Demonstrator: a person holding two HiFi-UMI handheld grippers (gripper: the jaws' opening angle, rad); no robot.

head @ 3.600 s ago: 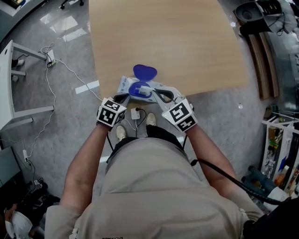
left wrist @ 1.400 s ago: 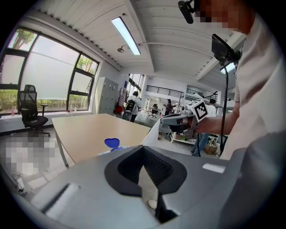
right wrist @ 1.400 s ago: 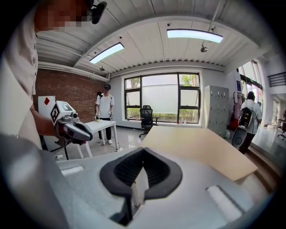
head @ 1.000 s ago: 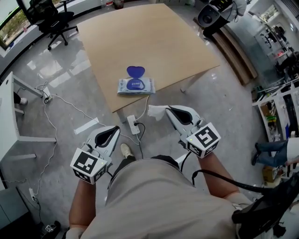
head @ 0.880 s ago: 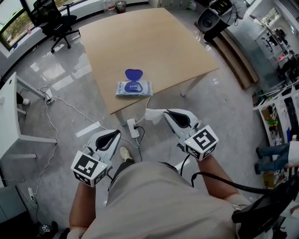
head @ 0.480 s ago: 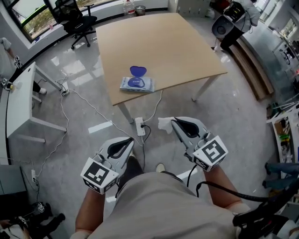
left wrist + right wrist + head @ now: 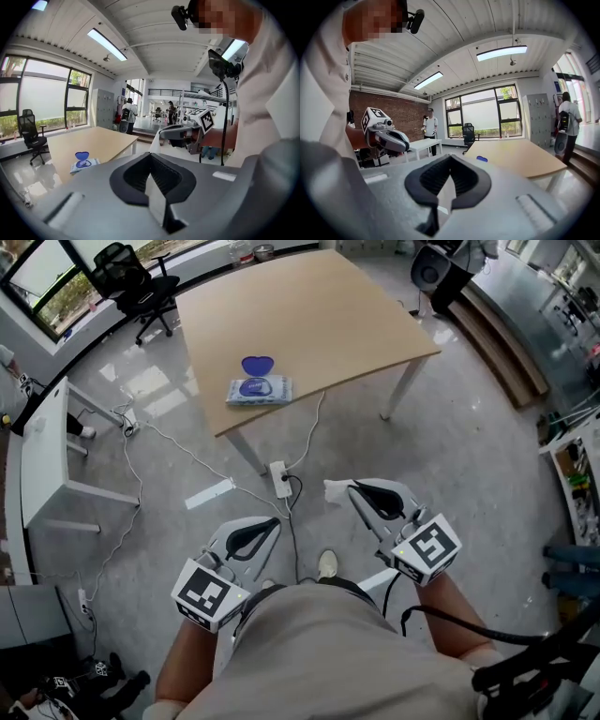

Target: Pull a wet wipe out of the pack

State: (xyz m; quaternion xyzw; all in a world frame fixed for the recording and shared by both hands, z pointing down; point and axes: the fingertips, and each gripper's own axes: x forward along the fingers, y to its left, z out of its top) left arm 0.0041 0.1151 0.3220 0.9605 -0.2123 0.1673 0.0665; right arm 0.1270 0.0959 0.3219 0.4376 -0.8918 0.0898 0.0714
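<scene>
The wet wipe [image 7: 334, 489] hung crumpled from the tip of the right gripper [image 7: 352, 489], whose jaws were pinched tight on it, well clear of the pack [image 7: 258, 389]. That pack lay open on the worktop [image 7: 319, 306], far ahead and leftward, long axis crosswise, more in line with the left gripper [image 7: 273, 523], its jaws closed together on nothing.

Ahead of me the light wooden counter [image 7: 328, 306] carries the wipe pack [image 7: 260, 390], lying flat near its front left edge with the blue lid [image 7: 256, 365] flipped open. A power strip [image 7: 279, 472] lies on the grey floor [image 7: 450, 446] just below
</scene>
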